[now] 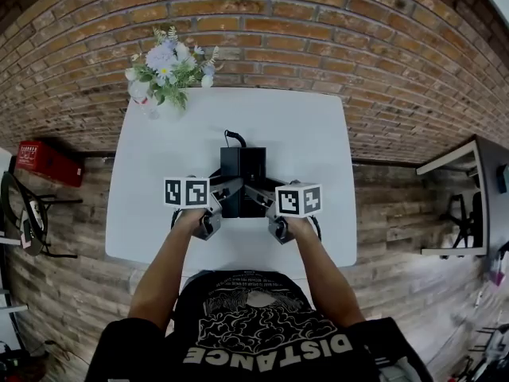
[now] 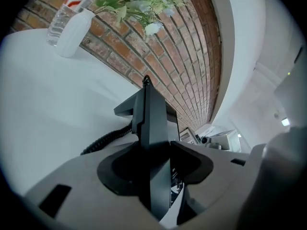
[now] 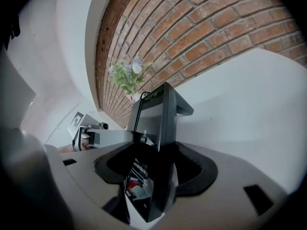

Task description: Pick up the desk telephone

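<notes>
Head view: the black desk telephone sits mid-table on the white table, with a cable poking up at its far end. Your left gripper is at its left side and your right gripper at its right. Both arms reach in from the near edge. Flowers stand at the far left corner, with a brick wall behind.

Left gripper view: the phone's edge runs up between your jaws and fills the gap. Both jaws touch it, so you're clamped on the telephone. A coiled cord lies on the table to its left. A white vase and a water bottle stand by the wall.

Right gripper view: the phone's other edge stands between your jaws, screen side facing left. The jaws are spread wide and straddle it, with no squeeze visible. Your left gripper shows beyond the phone.
</notes>
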The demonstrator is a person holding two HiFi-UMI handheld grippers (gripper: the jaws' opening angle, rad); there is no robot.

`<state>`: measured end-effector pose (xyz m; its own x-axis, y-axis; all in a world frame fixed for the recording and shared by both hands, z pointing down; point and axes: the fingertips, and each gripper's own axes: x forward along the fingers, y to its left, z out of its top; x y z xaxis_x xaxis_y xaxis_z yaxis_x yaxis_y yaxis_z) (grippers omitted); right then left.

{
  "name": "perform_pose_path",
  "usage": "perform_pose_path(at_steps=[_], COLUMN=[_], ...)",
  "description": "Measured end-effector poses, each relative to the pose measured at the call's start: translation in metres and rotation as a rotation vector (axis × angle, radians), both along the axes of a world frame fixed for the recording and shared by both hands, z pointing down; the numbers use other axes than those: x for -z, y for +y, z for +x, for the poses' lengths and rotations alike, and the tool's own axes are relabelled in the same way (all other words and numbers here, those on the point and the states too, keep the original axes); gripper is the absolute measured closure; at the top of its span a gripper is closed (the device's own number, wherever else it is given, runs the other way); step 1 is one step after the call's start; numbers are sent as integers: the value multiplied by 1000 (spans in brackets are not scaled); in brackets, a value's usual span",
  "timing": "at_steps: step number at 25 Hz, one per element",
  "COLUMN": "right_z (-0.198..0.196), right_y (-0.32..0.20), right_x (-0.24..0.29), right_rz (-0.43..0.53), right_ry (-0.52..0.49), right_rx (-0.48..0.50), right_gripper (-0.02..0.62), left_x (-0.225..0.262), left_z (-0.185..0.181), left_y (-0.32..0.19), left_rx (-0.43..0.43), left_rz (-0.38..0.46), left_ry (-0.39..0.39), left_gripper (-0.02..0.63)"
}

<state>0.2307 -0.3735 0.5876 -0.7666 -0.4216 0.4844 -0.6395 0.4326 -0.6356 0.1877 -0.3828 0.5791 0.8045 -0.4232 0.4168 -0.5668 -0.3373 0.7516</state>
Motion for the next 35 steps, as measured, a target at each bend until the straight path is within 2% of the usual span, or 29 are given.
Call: perform_pose_path(at_steps=[7, 16, 25, 35], right_z=[0, 1, -4, -14], right_y=[2, -2, -19, -29], right_x=[1, 32, 104, 181], right_rz=[5, 86, 266, 432], right_ry=[11, 10, 13, -4], right_rx=[3, 11, -2, -24], right_gripper=[345, 345, 345, 345], left_x=[1, 32, 103, 183], left_z=[0, 1, -3, -15], left_y=[3, -1, -16, -26], left_rx=[22, 39, 48, 42], left_rz=[-9, 57, 224, 399], left_ry=[-4, -1, 20, 7], left_gripper=[402, 402, 402, 402])
